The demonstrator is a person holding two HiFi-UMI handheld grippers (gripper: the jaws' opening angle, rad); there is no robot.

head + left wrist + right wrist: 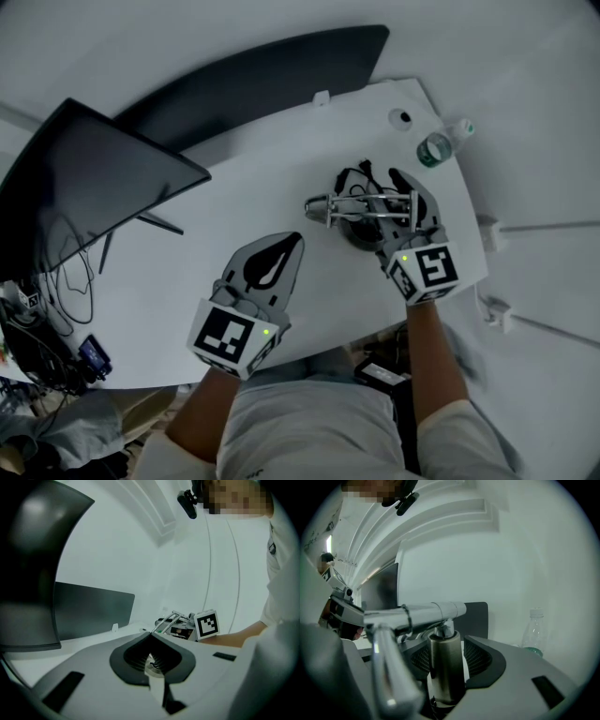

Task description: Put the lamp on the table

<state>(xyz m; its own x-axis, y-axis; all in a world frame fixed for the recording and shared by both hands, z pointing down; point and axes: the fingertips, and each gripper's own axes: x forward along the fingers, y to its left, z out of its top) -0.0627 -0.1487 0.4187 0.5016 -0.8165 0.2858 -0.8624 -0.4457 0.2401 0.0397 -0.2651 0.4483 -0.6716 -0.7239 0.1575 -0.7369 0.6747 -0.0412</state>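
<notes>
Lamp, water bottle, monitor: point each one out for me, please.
lamp [445, 667], right gripper view, on its upright metal post.
water bottle [434, 148], head view, on its clear body.
monitor [94, 178], head view, on its dark panel.

On the table [272, 178] — lamp [361, 214] right of centre, bottle [436, 148] behind it, monitor [89, 183] far left.

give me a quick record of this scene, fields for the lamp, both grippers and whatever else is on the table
lamp: metal desk lamp, arm folded low, base on the white table
right gripper: open, one jaw on each side of the lamp's upright post, not pressing on it
left gripper: shut, empty, left of the lamp
monitor: dark, at the table's left end
water bottle: upright, near the far right edge
</notes>
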